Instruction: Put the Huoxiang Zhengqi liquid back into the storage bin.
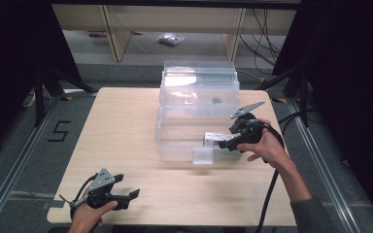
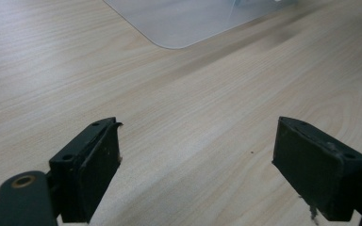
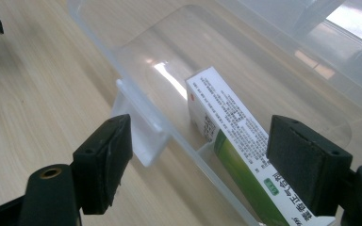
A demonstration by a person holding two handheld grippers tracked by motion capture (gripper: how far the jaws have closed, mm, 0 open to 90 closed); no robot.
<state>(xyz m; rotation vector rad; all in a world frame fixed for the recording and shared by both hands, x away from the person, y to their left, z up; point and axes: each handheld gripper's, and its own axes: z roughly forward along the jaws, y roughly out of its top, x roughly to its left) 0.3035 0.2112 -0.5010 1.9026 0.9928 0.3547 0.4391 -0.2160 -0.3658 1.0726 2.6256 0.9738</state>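
Note:
A clear plastic container [image 1: 175, 141] stands mid-table with its lid [image 1: 199, 77] swung up at the back. Inside it, by the front right wall, lies a white and green medicine box [image 1: 217, 140]. My right gripper [image 1: 228, 141] hovers over that corner, open. In the right gripper view the medicine box [image 3: 226, 113] lies flat on the container floor [image 3: 179, 42], reaching under the right jaw of the gripper [image 3: 202, 129]. My left gripper [image 1: 126, 186] rests near the table's front left corner, open, with bare wood between its jaws [image 2: 198, 136].
A latch tab [image 1: 203, 156] juts from the container's front wall. A small dark object [image 1: 217, 101] sits at the container's back. Black stands flank the table, cables [image 1: 262, 29] run along the floor at the right, and a "5" mark [image 1: 58, 131] lies left.

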